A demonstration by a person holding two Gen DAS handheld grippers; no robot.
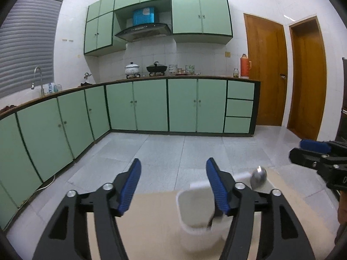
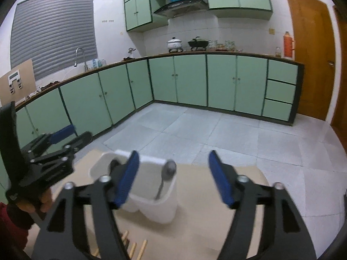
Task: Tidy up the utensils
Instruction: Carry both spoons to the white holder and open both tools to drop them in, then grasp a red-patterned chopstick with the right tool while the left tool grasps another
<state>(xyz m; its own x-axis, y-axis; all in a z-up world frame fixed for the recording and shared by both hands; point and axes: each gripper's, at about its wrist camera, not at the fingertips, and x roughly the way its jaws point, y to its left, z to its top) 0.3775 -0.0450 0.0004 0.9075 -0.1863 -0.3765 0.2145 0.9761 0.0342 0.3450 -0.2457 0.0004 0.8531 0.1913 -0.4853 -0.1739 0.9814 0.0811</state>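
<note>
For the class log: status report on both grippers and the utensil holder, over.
Left gripper open, empty. Right gripper open, empty. Metal spoon stands in white holder on table. Chopstick ends lie nearby, nothing blocking.

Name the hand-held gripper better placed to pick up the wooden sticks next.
Probably the right hand-held gripper: the wooden sticks lie on the table just under it, and it is open and empty. The left wrist view shows no sticks.

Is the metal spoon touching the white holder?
Touching. In the right wrist view the spoon stands inside the white holder, its handle running down into it and leaning against the rim.
</note>
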